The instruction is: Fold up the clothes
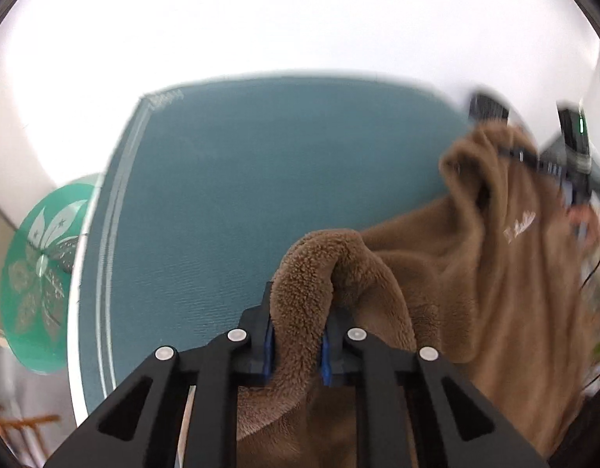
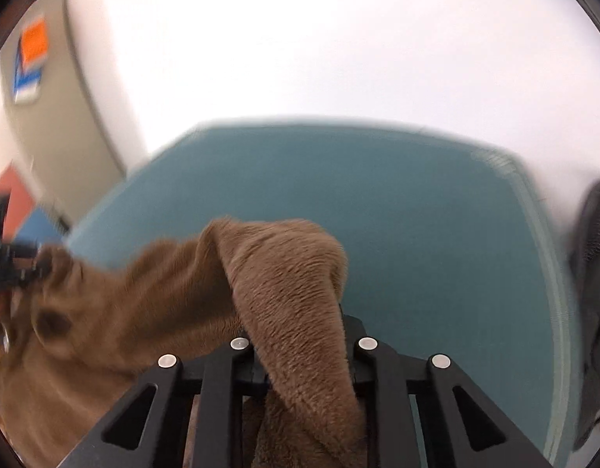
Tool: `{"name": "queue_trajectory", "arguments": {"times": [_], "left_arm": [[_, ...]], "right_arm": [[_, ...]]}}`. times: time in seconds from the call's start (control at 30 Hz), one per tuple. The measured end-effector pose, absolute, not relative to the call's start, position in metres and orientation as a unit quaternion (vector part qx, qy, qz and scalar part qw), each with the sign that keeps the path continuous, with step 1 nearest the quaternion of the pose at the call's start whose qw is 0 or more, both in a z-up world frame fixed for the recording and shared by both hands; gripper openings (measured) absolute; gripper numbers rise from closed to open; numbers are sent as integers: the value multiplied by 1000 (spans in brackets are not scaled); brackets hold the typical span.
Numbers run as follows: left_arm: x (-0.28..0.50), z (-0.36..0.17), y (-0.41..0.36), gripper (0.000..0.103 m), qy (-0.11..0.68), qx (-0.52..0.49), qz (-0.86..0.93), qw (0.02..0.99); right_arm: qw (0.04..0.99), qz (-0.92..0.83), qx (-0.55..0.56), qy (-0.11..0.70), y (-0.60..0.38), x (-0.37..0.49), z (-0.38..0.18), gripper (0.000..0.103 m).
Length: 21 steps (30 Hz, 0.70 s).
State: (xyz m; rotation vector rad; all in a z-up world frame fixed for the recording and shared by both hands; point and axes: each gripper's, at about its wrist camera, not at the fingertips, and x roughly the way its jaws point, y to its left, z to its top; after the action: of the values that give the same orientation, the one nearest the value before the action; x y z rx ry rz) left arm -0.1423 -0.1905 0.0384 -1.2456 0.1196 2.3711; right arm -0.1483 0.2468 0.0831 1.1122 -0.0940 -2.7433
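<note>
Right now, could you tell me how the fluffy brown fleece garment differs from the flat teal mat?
The fluffy brown fleece garment is bunched and lifted; the flat teal mat lies spread out. The garment is furry with pale lettering; the mat is smooth with pale edge stripes. Both grippers are shut on the garment; neither holds the mat.

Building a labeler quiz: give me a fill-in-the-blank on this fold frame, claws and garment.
1. Both claws are shut on the same ____ fleece garment.
2. The garment hangs over a ____ mat.
3. In the left wrist view, the left claw pinches a fold between its ____ pads.
4. Beside the mat's left edge in that view lies a green disc with a white ____ pattern.

Missing words: brown; teal; blue; flower
</note>
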Motion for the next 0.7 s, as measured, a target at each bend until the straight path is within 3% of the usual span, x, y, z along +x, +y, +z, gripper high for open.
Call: {"name": "queue_trajectory", "arguments": {"times": [0.4, 0.53, 0.7], "left_arm": [[-35, 211, -260, 16, -227, -216, 913, 260], [14, 253, -251, 16, -197, -150, 925, 287], [51, 250, -221, 16, -147, -145, 924, 322]], "right_arm": [[-43, -997, 44, -52, 238, 1, 257, 21], [-89, -991, -96, -19, 214, 67, 314, 21], [-124, -960, -250, 35, 180, 132, 376, 21]]}}
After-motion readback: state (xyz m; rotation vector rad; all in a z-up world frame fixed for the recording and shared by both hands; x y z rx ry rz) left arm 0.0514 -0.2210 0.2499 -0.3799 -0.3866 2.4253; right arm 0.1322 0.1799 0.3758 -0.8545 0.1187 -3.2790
